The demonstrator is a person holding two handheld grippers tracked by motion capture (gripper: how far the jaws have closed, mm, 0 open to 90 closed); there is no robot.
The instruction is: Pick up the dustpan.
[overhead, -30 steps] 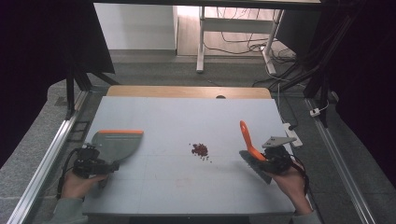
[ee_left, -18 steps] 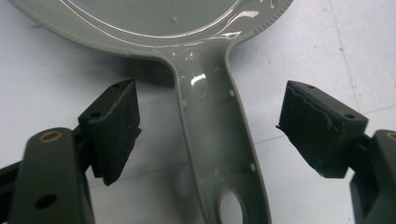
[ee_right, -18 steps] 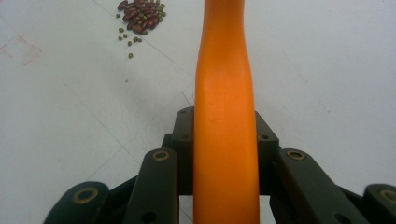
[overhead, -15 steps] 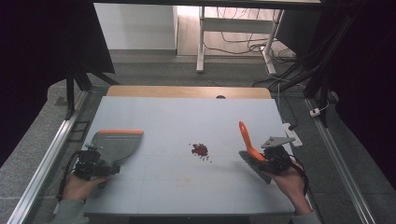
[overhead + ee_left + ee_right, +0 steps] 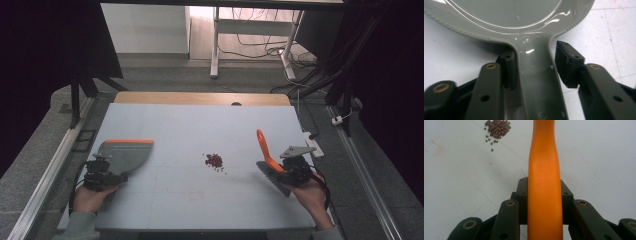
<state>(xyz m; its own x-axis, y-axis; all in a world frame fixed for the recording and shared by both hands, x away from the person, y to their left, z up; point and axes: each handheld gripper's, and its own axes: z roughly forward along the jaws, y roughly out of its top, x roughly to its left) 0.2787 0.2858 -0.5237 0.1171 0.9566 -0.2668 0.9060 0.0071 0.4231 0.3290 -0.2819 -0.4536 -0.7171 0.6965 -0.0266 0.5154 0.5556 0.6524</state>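
Observation:
A grey dustpan with an orange lip lies flat at the table's left. My left gripper has just been closing on its handle, and both pads now sit against the handle's sides. At the right, my right gripper is shut on a brush, whose orange handle rises up and away from the jaws. A small pile of dark red beans with a few tiny green ones lies mid-table between the two tools.
The pale blue table top has a wooden strip along its far edge. Metal rails run down both sides. A white table frame and cables stand on the floor beyond.

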